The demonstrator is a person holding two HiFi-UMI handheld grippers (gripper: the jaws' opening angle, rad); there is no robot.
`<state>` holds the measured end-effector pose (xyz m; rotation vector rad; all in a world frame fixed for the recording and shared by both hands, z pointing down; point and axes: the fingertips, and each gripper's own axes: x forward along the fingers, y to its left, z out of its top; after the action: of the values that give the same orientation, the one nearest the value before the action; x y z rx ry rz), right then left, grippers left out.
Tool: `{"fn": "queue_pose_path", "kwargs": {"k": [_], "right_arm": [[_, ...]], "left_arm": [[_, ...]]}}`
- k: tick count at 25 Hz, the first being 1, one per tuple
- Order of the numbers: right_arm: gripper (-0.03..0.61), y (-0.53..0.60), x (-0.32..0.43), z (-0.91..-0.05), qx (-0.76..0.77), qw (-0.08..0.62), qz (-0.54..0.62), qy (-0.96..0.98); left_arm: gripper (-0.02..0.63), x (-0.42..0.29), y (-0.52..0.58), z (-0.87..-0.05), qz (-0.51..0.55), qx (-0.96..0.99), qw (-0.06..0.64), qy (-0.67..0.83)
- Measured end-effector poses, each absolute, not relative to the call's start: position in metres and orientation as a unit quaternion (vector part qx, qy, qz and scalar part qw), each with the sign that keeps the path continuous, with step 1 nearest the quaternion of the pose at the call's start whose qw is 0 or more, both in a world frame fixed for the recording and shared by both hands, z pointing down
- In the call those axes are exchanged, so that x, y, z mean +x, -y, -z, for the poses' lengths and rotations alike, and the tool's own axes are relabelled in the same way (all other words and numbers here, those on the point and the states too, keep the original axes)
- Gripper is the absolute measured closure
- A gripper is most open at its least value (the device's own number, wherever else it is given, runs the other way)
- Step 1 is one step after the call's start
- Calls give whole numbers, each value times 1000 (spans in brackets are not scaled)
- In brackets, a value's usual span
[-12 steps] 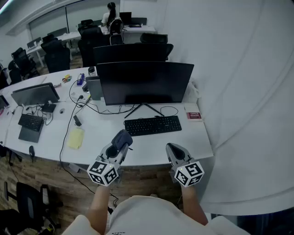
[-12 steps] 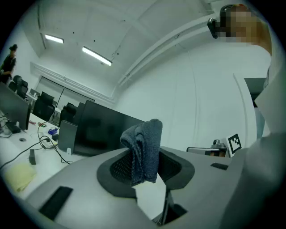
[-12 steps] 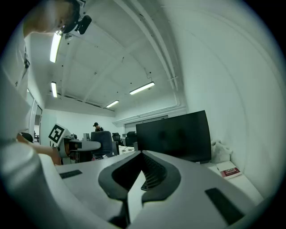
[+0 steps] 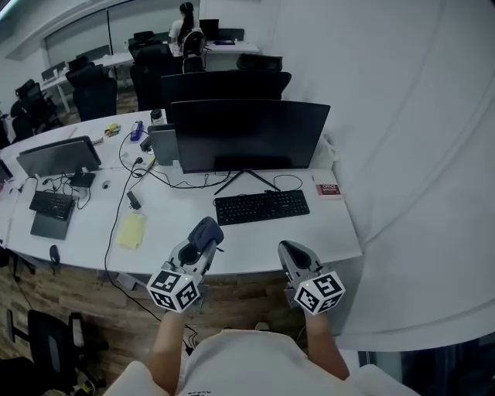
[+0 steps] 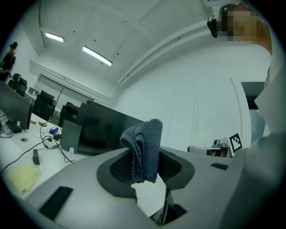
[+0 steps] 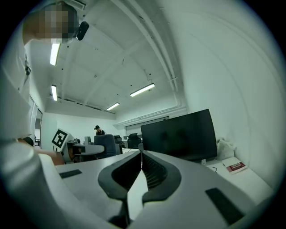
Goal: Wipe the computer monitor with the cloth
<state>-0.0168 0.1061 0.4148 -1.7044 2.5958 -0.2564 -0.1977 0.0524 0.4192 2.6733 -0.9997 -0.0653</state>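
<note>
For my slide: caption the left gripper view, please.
Left gripper jaws hold a bunched dark cloth, facing the black monitor.

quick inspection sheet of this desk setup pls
surface: white desk, bare along the front edge
job's things: monitor upright, dark; cloth in left gripper, not at the screen
clutter: keyboard, red book, yellow pad
grippers: left gripper shut on cloth; right gripper shut, empty
cables: black cables trail left of the monitor
surroundings: office chairs, a person at a far desk
</note>
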Motion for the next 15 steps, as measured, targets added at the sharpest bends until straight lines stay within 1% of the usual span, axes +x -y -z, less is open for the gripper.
{"fn": "queue_pose_path", "kwargs": {"k": [9,15], "right_arm": [[558,-111,-43,-428,-547,5,95,-832],[558,-94,-40,-432,-545,3,103,-832]], "left_arm": [[488,-223,-57,-434,11,924,154,349],[488,-226,-41,-436,-10,919,144,367]]}}
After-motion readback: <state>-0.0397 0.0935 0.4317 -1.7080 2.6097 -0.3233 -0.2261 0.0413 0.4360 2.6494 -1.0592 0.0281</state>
